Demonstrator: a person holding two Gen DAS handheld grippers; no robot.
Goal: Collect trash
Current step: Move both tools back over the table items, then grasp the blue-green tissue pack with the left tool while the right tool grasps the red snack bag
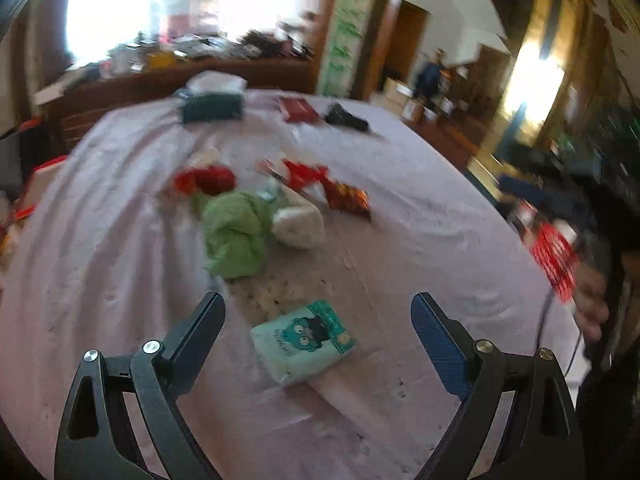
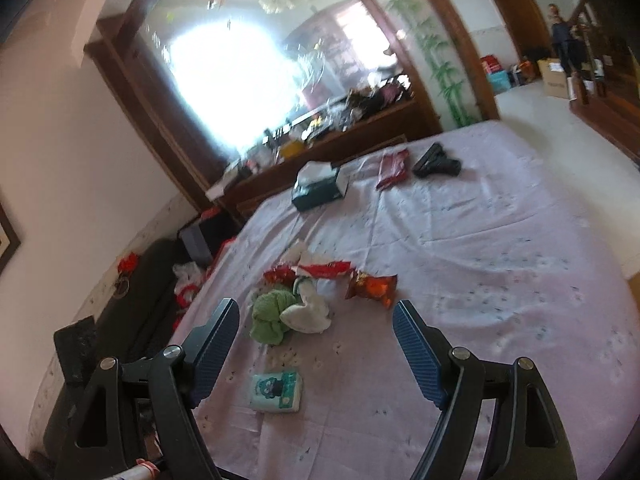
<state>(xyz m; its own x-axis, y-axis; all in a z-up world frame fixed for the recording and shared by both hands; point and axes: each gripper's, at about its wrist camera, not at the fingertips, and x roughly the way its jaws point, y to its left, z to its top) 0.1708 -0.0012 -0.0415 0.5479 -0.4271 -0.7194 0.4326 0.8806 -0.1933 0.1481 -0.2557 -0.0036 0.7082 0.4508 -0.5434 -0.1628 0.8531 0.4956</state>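
Note:
A pile of trash lies mid-table on the pale pink cloth: a crumpled green paper, a white wad, red wrappers and an orange-red snack bag. A teal tissue pack lies nearer, just ahead of my open, empty left gripper. In the right wrist view the same green paper, white wad, snack bag and tissue pack lie ahead of my open, empty right gripper. The right gripper also shows at the left view's right edge.
At the table's far end stand a dark tissue box, a dark red packet and a black object. A cluttered wooden sideboard lies behind. A black sofa sits left of the table.

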